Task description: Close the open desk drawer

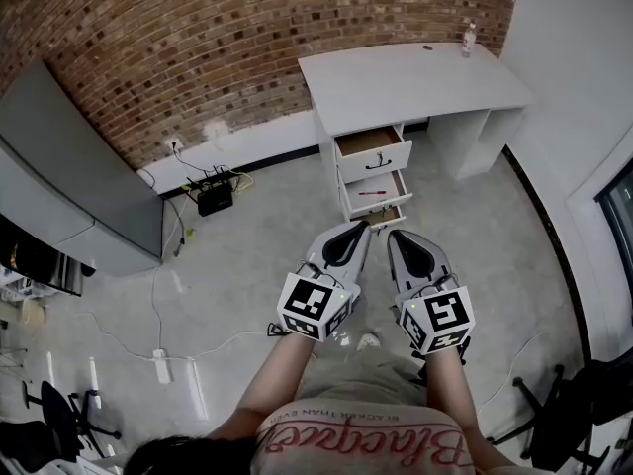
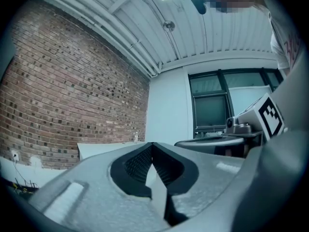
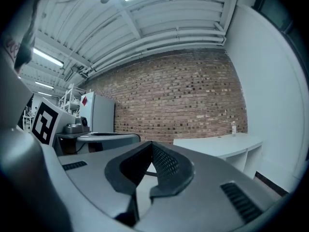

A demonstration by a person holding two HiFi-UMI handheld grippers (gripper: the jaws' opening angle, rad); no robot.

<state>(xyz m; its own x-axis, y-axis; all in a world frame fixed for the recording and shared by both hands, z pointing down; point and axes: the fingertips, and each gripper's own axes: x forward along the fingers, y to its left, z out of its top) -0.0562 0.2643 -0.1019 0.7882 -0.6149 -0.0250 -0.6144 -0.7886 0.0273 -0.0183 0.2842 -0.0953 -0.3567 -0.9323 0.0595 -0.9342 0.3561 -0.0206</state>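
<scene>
Office-type workroom, sparsely fitted.
- Bare brick wall (image 1: 247, 47) on one side; plain white walls elsewhere; polished grey floor (image 1: 247, 275).
- White desk (image 1: 396, 82) set in the corner, drawers (image 1: 372, 156) standing open in its left pedestal; small bottle (image 1: 469, 38) at the desk's far right corner.
- Tall grey cabinet (image 1: 79, 186) against the brick.
- Wall socket (image 1: 176, 146), black box (image 1: 215, 198) below it, cables trailing to a power strip (image 1: 161, 366) on the floor.
- Black office chair (image 1: 57, 416) near the cabinet side.
- Dark-framed window (image 2: 212, 108); ribbed white ceiling (image 3: 164, 13) with strip lights.
</scene>
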